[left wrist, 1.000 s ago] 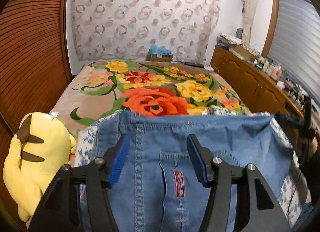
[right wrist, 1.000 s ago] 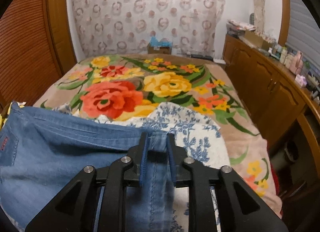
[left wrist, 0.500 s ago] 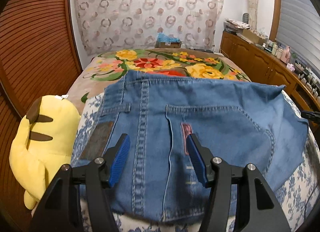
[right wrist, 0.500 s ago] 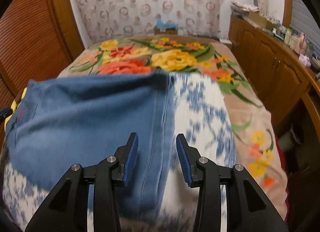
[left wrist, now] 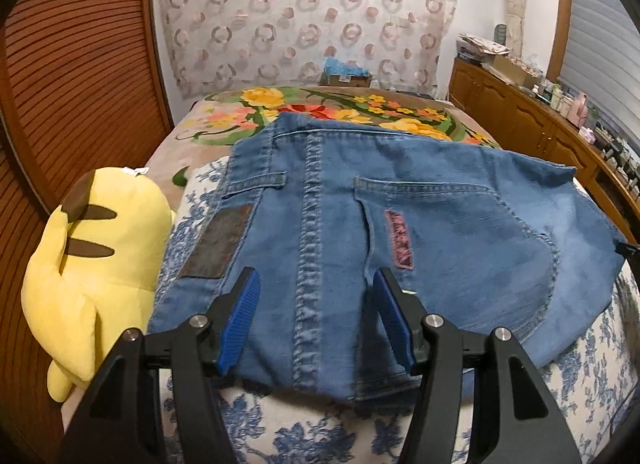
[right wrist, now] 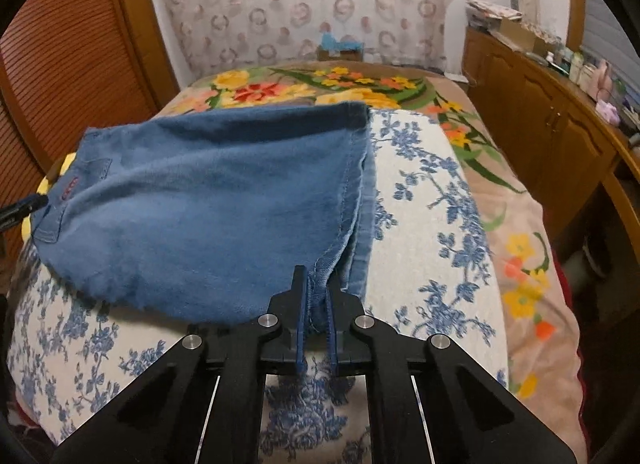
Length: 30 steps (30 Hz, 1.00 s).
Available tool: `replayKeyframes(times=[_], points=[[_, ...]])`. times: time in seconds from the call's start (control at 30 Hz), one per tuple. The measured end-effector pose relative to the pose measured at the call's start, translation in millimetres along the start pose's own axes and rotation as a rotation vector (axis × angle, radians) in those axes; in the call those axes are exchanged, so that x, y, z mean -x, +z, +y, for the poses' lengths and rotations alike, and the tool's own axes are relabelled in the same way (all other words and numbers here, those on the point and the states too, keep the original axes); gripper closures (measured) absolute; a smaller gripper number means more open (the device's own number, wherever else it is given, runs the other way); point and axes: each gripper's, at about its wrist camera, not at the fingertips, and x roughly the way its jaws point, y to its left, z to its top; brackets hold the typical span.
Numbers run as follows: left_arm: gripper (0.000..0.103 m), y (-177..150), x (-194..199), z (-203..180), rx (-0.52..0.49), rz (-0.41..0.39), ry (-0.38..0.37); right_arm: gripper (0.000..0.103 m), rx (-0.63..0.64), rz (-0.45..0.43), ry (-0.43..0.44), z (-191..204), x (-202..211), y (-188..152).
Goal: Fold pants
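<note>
Beige plush blanket [right wrist: 516, 219] with big orange and yellow flowers covers the whole bed, running up to a curtain [left wrist: 304, 11] printed with rings at twelve o'clock. A long wooden cabinet [left wrist: 532, 123] lines the room at about two o'clock, cluttered with bottles and boxes. Over the near part of the blanket lies a white cloth with blue flowers [right wrist: 424, 199], and the blue denim pants [left wrist: 400, 236] are spread flat on that, seat side up, with the back pocket, its red label and a brown leather patch showing. At nine o'clock in the left wrist view a yellow plush toy [left wrist: 92, 276] sits just beside the pants' waistband. A small cardboard box [left wrist: 346, 77] with something blue in it stands at the far end of the bed.

The left gripper [left wrist: 316, 320] hangs just above the near edge of the denim, its blue pads spread about halfway with cloth under the gap and nothing pinched. The right gripper [right wrist: 318, 322] has just been closing and now has its pads nearly together, nipping the seamed edge of the pants at their near right corner, around five o'clock of the garment.
</note>
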Motion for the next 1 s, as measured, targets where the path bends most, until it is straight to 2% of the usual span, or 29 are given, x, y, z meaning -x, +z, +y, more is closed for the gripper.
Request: replayKeyframes(times=[0.07, 0.13, 0.23, 0.33, 0.57, 0.7, 0.87, 0.97, 1.0], points=[[0.045, -1, 0, 7, 0.02, 0.003, 0.003, 0.092, -0.014, 0.008, -0.009, -2, -5, -1], [0.045, -2, 2, 15, 0.034, 0.003, 0.016, 0.075, -0.028, 0.006, -0.043, -5, -9, -2], [0.045, -4, 6, 27, 0.057, 0.01, 0.02, 0.058, -0.058, 0.013, -0.046, -9, -14, -5], [0.045, -7, 10, 39, 0.069, 0.008, 0.063, 0.057, -0.061, 0.032, -0.042, -10, -21, -10], [0.045, -15, 2, 64, 0.111, 0.03, 0.121, 0.054, -0.023, 0.014, -0.075, -1, -23, -13], [0.044, -18, -11, 68, 0.126, 0.061, 0.115, 0.054, -0.022, 0.014, -0.076, 1, -23, -13], [0.044, -21, -14, 70, 0.144, 0.063, 0.108, 0.055, -0.016, 0.011, -0.076, 1, -22, -13], [0.044, -21, -14, 73, 0.168, 0.066, 0.094, 0.068, -0.005, 0.008, -0.04, 3, -22, -12], [0.044, -21, -14, 73, 0.167, 0.067, 0.097, 0.079, -0.005, 0.006, -0.018, 4, -21, -13]])
